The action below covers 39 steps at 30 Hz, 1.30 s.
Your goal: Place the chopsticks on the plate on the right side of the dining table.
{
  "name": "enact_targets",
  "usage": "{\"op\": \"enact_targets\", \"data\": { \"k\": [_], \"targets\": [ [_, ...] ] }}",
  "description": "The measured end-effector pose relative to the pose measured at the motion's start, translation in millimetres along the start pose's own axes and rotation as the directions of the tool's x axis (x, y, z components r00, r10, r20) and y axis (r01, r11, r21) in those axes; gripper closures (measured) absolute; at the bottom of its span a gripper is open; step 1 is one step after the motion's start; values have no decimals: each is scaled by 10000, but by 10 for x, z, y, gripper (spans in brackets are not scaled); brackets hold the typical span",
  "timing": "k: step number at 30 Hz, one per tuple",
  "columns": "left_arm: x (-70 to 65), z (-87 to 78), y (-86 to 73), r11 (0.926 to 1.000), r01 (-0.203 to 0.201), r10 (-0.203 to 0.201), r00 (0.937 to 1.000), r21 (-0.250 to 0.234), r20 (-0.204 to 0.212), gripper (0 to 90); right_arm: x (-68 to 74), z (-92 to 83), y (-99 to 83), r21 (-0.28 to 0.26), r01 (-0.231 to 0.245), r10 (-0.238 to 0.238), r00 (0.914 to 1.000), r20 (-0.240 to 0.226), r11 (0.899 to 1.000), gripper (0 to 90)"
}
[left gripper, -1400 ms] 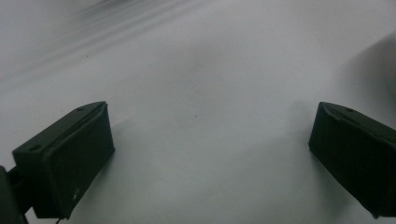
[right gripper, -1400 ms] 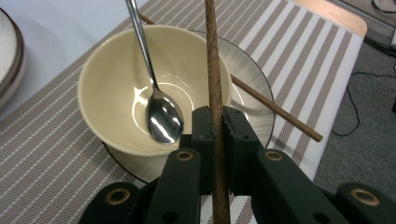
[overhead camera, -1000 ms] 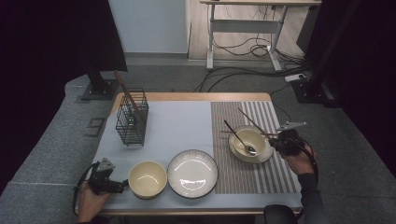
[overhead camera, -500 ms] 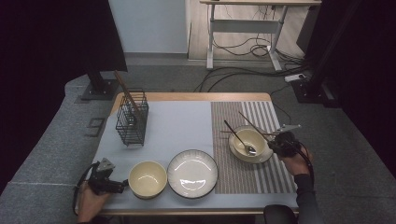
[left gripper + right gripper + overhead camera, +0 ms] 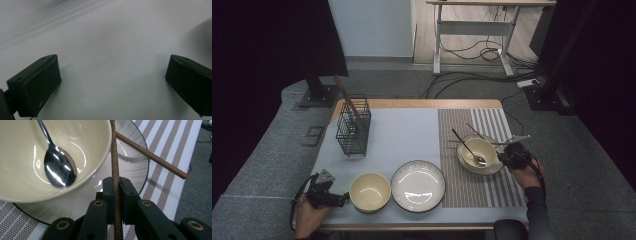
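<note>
My right gripper [image 5: 115, 185] is shut on a brown wooden chopstick [image 5: 114, 157] that runs up past the rim of a cream bowl [image 5: 22, 187]. A metal spoon [image 5: 58, 168] lies in that bowl, which sits on a ribbed plate [image 5: 130, 170]. A second chopstick [image 5: 152, 157] rests across the plate's edge and the striped mat [image 5: 172, 147]. In the high view the right gripper [image 5: 511, 159] is at the right side of this bowl [image 5: 477, 152]. My left gripper [image 5: 332, 198] rests at the front left beside another cream bowl [image 5: 370, 191]; its jaws [image 5: 112, 82] stand wide open over the pale mat.
A large empty plate [image 5: 418, 185] lies at front centre. A black wire basket [image 5: 353, 131] with a wooden utensil stands at the back left of the pale blue mat [image 5: 402, 135]. The table edge is close to the right of the striped mat [image 5: 507, 125].
The right gripper has sunk a little with the chopstick, coming closer to the plate's rim. The left gripper has stayed in place.
</note>
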<state>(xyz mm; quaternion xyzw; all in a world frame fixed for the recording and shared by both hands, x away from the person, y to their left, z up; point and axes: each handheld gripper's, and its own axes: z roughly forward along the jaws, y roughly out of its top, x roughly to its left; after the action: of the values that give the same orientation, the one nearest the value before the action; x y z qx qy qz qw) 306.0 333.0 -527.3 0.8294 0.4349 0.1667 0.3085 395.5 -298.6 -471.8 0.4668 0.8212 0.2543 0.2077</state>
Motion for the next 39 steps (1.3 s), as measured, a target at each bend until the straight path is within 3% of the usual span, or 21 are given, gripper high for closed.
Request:
{"op": "enact_targets", "data": {
  "k": [15,28,39],
  "targets": [
    [-1,-1,-1,10000,-9,9,10000,-10,-1,0,-11,26,-101,-4,144,-144,9995,-279,9999,835],
    [-1,0,-1,10000,-5,5,10000,1,-3,0,-2,131,-68,-73,487,-489,9982,-358,9988,833],
    [-1,-1,-1,10000,-4,4,10000,2,-3,0,5,211,-66,237,559,-549,9977,-387,9982,786]
  ]
}}
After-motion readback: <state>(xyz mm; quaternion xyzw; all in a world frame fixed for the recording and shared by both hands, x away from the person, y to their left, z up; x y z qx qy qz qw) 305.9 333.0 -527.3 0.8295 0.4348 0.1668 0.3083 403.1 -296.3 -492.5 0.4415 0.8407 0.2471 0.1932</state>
